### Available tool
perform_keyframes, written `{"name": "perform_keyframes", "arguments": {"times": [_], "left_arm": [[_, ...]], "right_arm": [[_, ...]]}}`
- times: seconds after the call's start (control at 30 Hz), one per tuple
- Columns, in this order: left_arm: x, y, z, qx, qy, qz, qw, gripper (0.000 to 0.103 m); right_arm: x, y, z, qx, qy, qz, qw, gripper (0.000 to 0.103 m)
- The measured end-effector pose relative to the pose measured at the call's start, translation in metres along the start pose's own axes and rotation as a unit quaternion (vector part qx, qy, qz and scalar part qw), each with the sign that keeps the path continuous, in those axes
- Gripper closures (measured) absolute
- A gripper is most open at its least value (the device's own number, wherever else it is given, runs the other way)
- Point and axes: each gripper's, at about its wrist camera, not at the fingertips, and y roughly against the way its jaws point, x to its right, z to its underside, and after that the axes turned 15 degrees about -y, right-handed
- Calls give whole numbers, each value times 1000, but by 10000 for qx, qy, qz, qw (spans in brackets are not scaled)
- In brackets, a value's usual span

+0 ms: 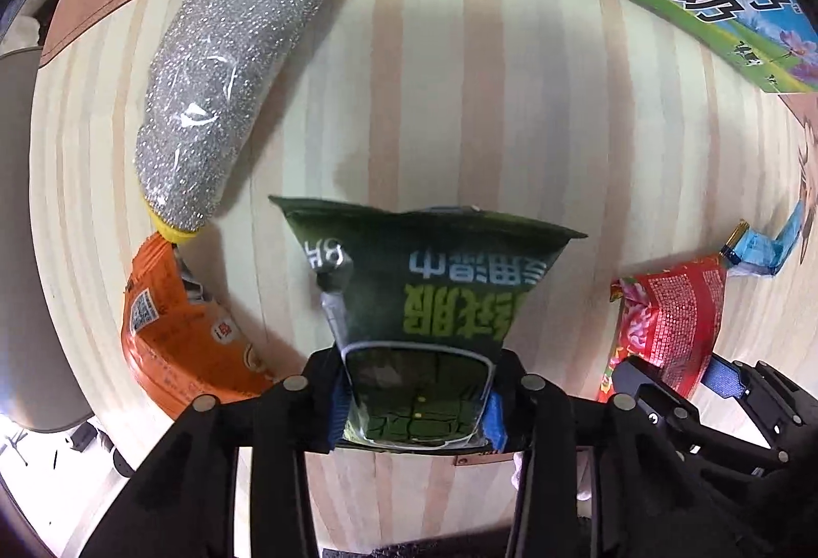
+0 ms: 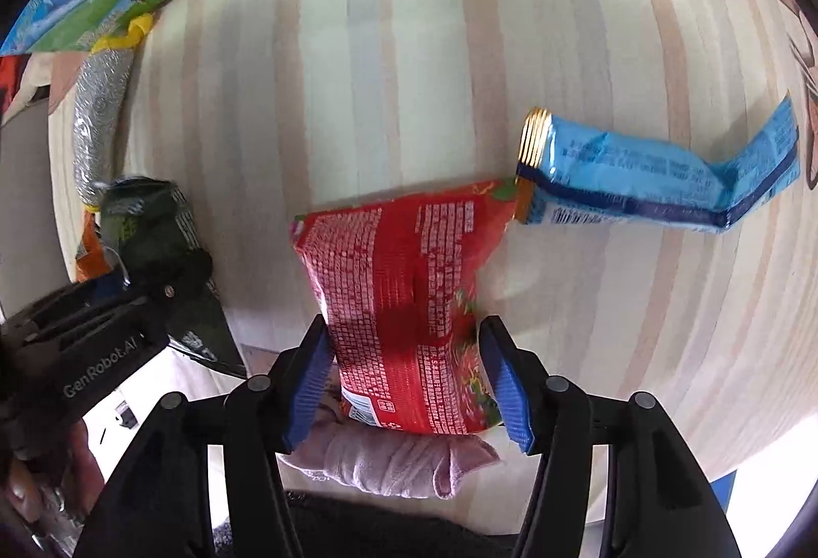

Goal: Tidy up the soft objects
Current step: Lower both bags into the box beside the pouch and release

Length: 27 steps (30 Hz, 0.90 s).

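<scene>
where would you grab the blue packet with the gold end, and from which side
Grip the blue packet across its straight middle stretch, coming down from above with the jaws spanning its narrow width. It lies flat on the wooden table, so no edge is raised to pinch. Avoid the gold end, which sits close to the red packet, and the bent far tail, which would likely fold.
</scene>
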Motion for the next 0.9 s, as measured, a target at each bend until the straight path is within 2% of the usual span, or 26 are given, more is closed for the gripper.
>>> {"name": "perform_keyframes", "arguments": {"times": [0.07,0.1,0.2,0.3,0.43,0.47,0.5,0.6,0.63,0.73,0.9], "left_arm": [[4,12,-3,95,42,6,9999,70],[15,25,3,151,51,33,9999,70],[15,55,13,423,-39,208,9989,70],[27,100,15,855,-185,324,9956,71],[31,173,7,1516,-400,467,9865,71],[29,193,-2,1641,-437,502,9842,71],[26,205,-34,1719,-468,534,9826,71],[18,251,-76,1870,-485,461,9801,71],[17,267,-102,1902,-492,380,9798,71],[-1,284,-145,1886,-440,74,9810,71],[-29,269,-227,1377,-233,-3,9902,71]], "right_arm": [[0,2,4,118,33,41,9999,46],[-2,1,10,157,67,49,9998,50],[-4,15,15,290,157,5,9995,56],[-1,48,19,374,171,-407,9983,56],[2,111,19,720,277,-913,9928,57],[2,129,21,834,299,-1062,9904,57],[2,148,18,939,308,-1185,9880,57],[-16,191,3,1255,350,-1360,9821,57],[-17,206,-7,1350,364,-1391,9804,57],[-32,229,-34,1590,357,-1269,9784,57],[-45,231,-103,1625,222,-941,9820,57]]}}
